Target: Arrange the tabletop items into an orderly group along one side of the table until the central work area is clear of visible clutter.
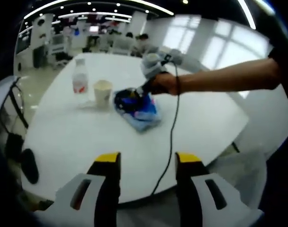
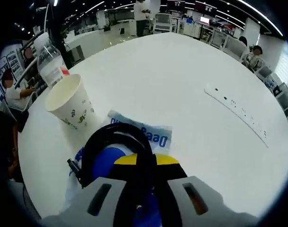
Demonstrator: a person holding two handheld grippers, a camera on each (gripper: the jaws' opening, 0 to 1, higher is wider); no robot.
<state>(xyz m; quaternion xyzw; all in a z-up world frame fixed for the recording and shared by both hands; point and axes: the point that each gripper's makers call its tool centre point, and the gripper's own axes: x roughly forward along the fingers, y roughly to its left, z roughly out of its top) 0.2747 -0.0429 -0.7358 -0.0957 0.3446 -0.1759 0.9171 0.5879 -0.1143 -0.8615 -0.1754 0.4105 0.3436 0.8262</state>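
Right gripper view: right gripper (image 2: 144, 163) fingers clamped black cable (image 2: 116, 142) over blue pack (image 2: 143, 133), beside cup (image 2: 70, 106), grouping; left gripper (image 1: 148, 163) open.

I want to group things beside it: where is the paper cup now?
In the left gripper view, the paper cup stands on the white table between the water bottle and the blue packet.

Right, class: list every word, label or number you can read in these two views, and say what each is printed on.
"Dee", upside down and cut off: blue-and-white packet.
Green marks on the paper cup: too small to read.
Red label on the water bottle: blurred.
Wall posters: unreadable.
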